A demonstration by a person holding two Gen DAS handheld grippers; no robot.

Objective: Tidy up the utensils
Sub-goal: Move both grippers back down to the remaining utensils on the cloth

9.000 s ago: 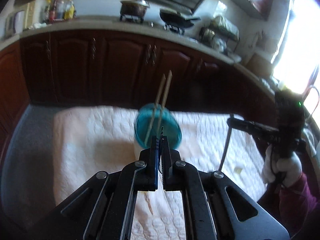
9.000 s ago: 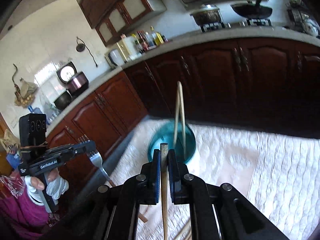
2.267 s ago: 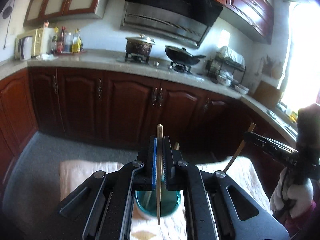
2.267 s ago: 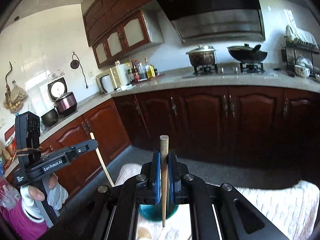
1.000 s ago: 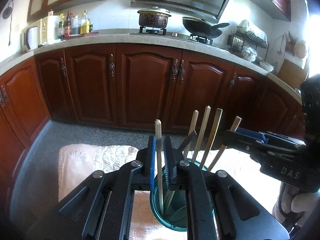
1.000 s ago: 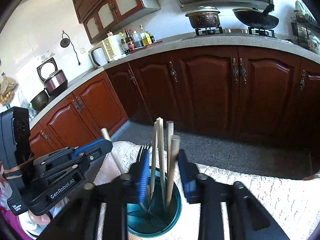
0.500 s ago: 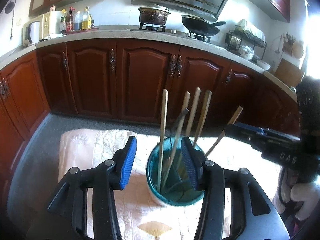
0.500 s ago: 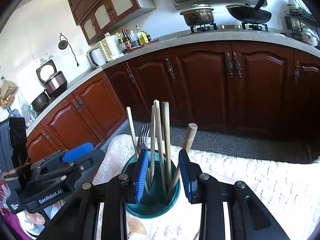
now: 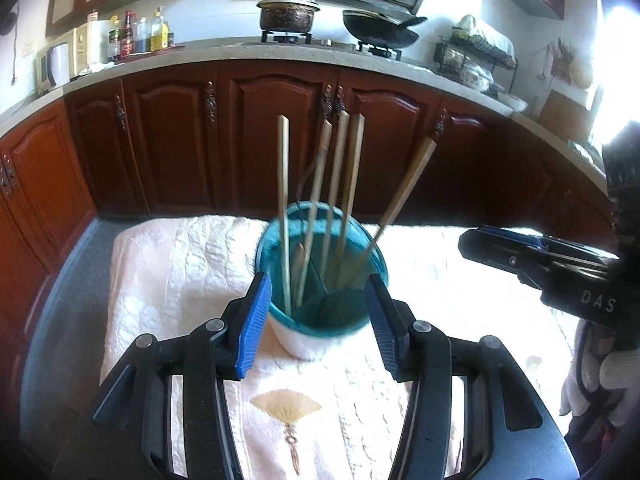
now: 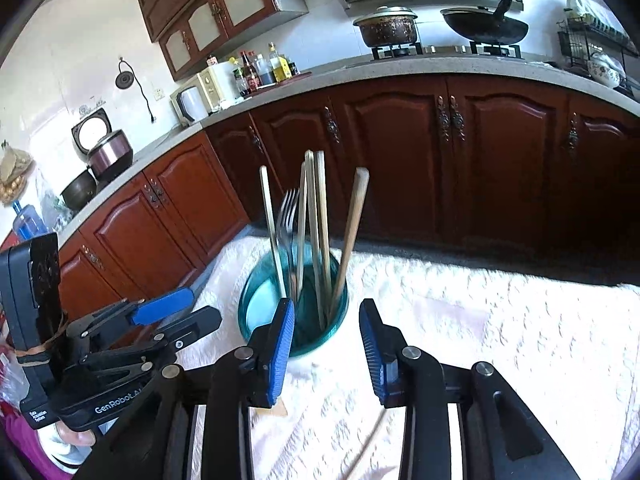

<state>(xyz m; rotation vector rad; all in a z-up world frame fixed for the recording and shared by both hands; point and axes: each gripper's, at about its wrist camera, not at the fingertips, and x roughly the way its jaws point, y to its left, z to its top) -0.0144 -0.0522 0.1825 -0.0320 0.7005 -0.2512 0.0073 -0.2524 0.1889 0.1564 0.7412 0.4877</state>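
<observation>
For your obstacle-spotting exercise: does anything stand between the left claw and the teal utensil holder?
Nothing visible does. The left claw is open, and the teal utensil holder sits right between its fingertips, on the white cloth.

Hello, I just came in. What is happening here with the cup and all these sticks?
A person holding a gripper in each hand is sorting utensils into a teal round plastic cup that stands on a white quilted cloth. Several wooden chopsticks and a metal fork stand upright in the cup. The left gripper and the right gripper are both open and empty, close to the cup. One more thin wooden stick lies on the cloth near the right gripper.
</observation>
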